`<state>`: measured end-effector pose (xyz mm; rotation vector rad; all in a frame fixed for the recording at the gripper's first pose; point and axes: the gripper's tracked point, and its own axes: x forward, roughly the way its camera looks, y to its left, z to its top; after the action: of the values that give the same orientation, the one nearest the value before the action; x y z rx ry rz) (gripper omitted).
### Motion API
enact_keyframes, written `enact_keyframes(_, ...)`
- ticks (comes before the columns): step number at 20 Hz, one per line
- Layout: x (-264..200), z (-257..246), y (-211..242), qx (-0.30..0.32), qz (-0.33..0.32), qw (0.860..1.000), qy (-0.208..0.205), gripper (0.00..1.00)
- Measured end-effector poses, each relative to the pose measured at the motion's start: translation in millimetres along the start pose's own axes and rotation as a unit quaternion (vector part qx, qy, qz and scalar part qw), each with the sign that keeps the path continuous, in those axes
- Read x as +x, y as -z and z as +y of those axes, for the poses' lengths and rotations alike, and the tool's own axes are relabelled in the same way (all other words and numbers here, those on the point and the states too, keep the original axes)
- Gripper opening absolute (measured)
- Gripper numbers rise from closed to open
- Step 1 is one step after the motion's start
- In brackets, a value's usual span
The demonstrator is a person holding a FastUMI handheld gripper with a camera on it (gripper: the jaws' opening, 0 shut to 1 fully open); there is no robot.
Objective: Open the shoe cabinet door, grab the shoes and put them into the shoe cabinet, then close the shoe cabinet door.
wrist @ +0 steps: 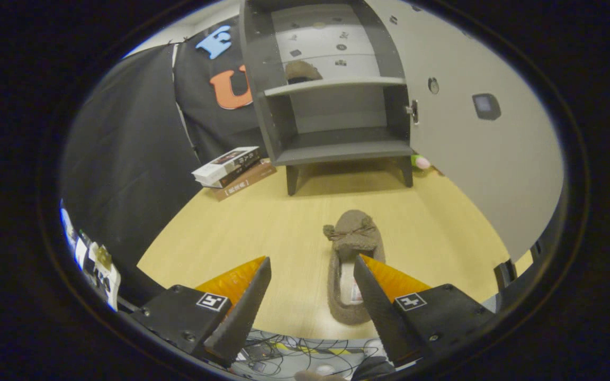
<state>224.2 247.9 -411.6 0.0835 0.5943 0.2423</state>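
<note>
One fuzzy brown slipper [352, 264] is lying at twelve o'clock; I'm holding my gripper [312, 264] open, risking clipping its rim off-centre.

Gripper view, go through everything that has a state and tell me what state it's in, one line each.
Cabinet door: swung wide open.
Cabinet: open, lower shelf bare.
Slipper on shelf: already inside, on the upper shelf.
Slipper on floor: lying flat, toe toward the cabinet, not gripped.
Gripper: open, fingers apart, slipper beside the right finger.
Books: stacked, closed, left of the cabinet.
</note>
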Motion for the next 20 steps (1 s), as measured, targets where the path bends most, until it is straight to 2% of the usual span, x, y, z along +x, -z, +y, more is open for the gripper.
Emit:
enact_keyframes(7,76,-4,4,0.054,0.061,0.997,-0.016,0.99)
enact_keyframes(16,131,-18,-10,0.055,0.082,0.995,-0.010,0.97)
enact_keyframes(18,130,-26,-5,0.051,0.090,0.995,-0.001,0.84)
enact_keyframes(20,131,-38,-5,0.053,0.095,0.994,0.013,0.57)
